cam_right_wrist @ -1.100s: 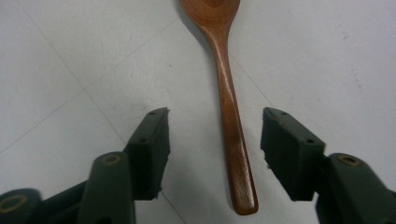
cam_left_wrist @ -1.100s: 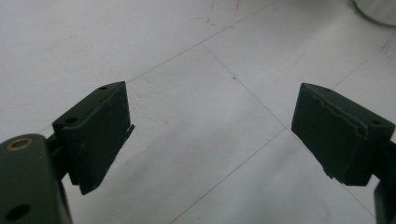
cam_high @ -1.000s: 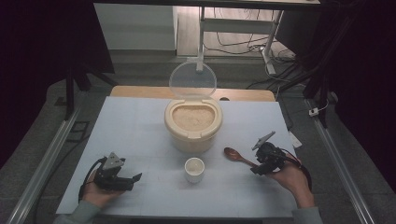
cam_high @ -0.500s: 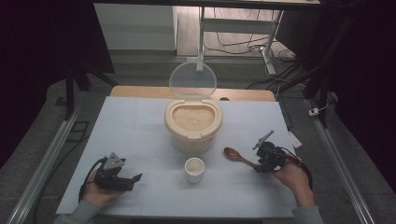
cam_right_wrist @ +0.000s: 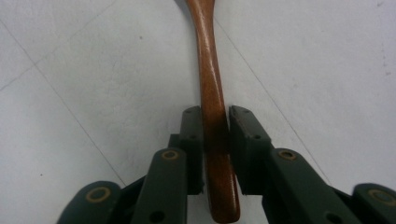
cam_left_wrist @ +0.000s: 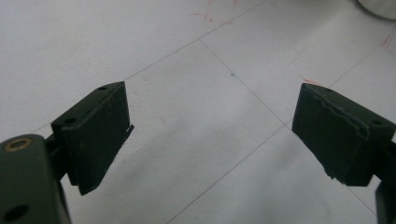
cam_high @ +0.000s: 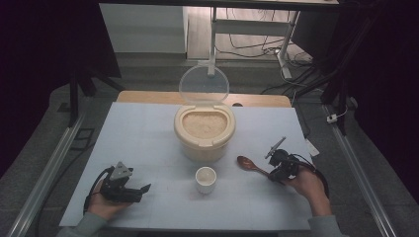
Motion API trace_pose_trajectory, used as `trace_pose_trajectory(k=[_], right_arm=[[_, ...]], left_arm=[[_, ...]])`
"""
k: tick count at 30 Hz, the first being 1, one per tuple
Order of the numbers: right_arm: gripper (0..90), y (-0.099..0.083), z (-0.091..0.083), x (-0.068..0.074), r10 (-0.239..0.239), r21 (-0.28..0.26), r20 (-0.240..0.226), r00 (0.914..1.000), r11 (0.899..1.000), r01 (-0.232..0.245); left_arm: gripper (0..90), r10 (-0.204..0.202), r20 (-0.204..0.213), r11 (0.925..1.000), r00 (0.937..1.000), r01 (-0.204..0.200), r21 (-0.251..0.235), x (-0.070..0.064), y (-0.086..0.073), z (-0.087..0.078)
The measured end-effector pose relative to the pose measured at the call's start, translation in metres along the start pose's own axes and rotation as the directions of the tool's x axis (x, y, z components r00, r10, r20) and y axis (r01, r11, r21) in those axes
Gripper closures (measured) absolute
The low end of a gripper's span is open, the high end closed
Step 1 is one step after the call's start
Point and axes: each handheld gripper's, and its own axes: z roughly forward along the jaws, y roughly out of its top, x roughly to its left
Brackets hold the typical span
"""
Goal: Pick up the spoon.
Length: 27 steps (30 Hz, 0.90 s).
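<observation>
While the left tool (cam_high: 129, 190) rests near the left front of the worktop (cam_high: 148, 128) with its jaws spread wide over bare surface, gripping nothing, the right tool (cam_high: 278, 168) on the near right has its jaws clenched on the handle of the spoon (cam_right_wrist: 211, 93). From above, the spoon lies low on the worktop, its bowl pointing left toward the cup (cam_high: 205, 178), which stands near the front middle, apart from both tools. Just beyond the cup sits the rice tub (cam_high: 204, 129), full of grain, its clear lid (cam_high: 204, 84) tipped up and back. The step in hand looks like picking up the spoon, with the grip made. Next, I judge, the spoon must be lifted, swung far-left over the tub, and dipped, keeping the bowl level and clear of the cup.
</observation>
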Motion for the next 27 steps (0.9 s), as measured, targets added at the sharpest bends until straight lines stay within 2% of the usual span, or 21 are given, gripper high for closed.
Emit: trace_pose_trajectory(k=[5,9,16,20,27], right_arm=[[78.2,0.002,0.000,0.002,-0.038,0.013,0.020,0.9991,0.999,0.038],[78.4,0.002,0.000,0.004,-0.040,0.005,0.026,0.9988,0.999,0.040],[78.5,-0.002,-0.003,0.003,-0.026,-0.043,0.019,0.9995,0.999,0.027],[78.5,-0.005,-0.010,0.001,-0.012,-0.091,0.011,0.9999,0.996,0.013],[78.5,-0.010,-0.017,0.000,-0.006,-0.143,-0.007,1.0000,0.990,0.005]], left_arm=[[11.2,0.000,-0.001,1.0000,1.0000,0.000,0.003,0.000,0.000,0.000],[11.2,0.000,0.000,1.0000,1.0000,0.000,0.003,0.001,0.000,0.001],[11.2,-0.001,-0.003,1.0000,1.0000,0.001,0.006,0.001,-0.001,0.001],[11.2,-0.001,-0.005,1.0000,1.0000,0.002,0.005,0.001,-0.001,0.000],[11.2,-0.001,-0.006,1.0000,1.0000,0.001,0.006,0.001,-0.001,0.001]])
